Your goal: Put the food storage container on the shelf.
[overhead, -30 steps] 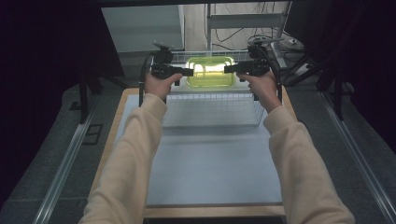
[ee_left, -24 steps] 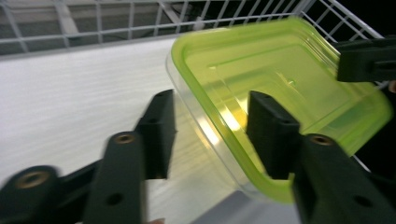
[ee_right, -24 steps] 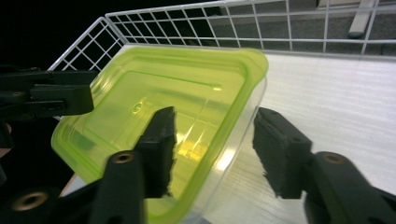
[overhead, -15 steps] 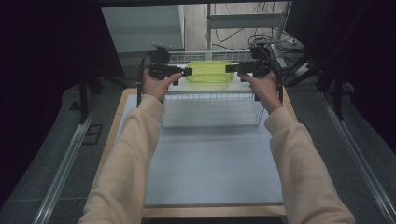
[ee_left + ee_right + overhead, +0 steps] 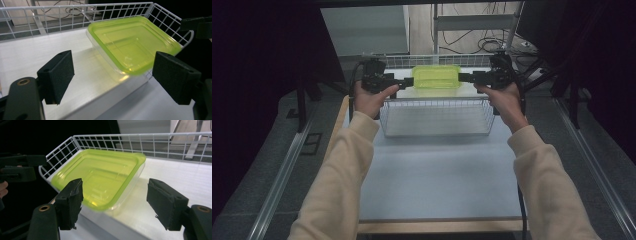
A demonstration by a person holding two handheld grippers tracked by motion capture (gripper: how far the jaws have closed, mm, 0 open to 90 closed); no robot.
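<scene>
Green-lidded container just let go on the far ledge, both grippers apart.
Pale counter (image 5: 437, 180) is bare in front, then one empty wire basket (image 5: 435, 131). Beyond it the left gripper (image 5: 408, 82) and right gripper (image 5: 464, 77) flank the one green-lidded container (image 5: 436, 77), jaws spread and not touching it. It sits a touch farther back than a second ago, tilted on the white ledge (image 5: 37, 55) inside a second wire basket (image 5: 387, 60). That reads as a placement nearly done. Count: two grippers, two baskets, one container.
</scene>
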